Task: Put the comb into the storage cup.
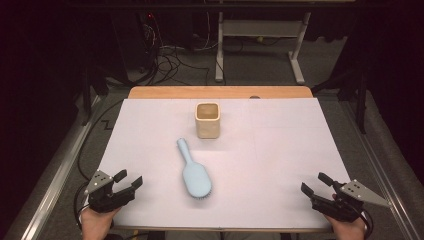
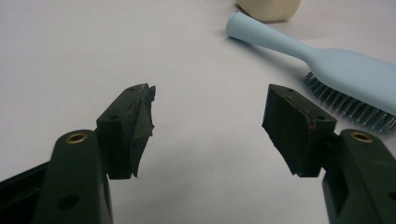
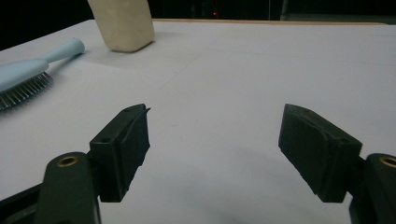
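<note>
**Both grippers wait wide at the table's near corners, brush untouched**

At the lower left of the high view the left gripper (image 1: pixel 128 180) sits near the front edge of the white table (image 1: pixel 280 150), its jaws spread wide with nothing between them; its own view shows bare table in the gap. It is the nearer of the two to the hairbrush (image 1: pixel 194 172), so I judge the step in hand to be a reach for that brush. To do it well, the gripper should come in across the handle, which is slim and round, rather than at the broad head, and close squarely so the brush does not roll or skid on the smooth sheet.

The hairbrush lies just left of centre in the high view, pale blue, handle toward the upper left, head toward the bottom. It looks tipped slightly, bristles to the lower side, though the view is coarse. Just above it, apart, stands a cream cup (image 1: pixel 207 120), upright and open-topped.

At the lower right the right gripper (image 1: pixel 316 182) also gapes open and holds nothing, well apart from the brush.
</note>
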Available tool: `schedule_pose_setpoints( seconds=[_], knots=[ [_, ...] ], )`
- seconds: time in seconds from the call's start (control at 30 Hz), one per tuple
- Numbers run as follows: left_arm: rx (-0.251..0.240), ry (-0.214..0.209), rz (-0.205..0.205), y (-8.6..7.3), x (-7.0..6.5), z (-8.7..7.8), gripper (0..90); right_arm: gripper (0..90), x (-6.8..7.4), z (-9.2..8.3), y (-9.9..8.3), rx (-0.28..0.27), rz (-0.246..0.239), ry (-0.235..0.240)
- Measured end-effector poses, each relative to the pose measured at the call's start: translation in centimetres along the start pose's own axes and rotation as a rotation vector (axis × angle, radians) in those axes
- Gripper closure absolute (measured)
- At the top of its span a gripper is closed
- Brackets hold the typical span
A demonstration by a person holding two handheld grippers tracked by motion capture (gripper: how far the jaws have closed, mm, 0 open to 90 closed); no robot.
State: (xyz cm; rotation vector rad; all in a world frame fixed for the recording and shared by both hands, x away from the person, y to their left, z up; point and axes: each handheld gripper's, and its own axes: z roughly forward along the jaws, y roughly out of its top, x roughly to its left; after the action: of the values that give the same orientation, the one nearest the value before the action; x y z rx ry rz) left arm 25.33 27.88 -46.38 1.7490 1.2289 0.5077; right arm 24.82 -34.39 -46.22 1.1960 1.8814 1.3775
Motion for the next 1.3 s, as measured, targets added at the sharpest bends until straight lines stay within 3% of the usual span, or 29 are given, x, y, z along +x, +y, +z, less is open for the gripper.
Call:
schedule_pose_setpoints(
  seconds=[1.3],
  knots=[
    [-0.011, -0.022, 0.027, 0.9, -0.6, 1.0, 33.9, 25.5, 0.1, -0.2, 0.0, -0.022, 0.0, 0.007]
  ],
)
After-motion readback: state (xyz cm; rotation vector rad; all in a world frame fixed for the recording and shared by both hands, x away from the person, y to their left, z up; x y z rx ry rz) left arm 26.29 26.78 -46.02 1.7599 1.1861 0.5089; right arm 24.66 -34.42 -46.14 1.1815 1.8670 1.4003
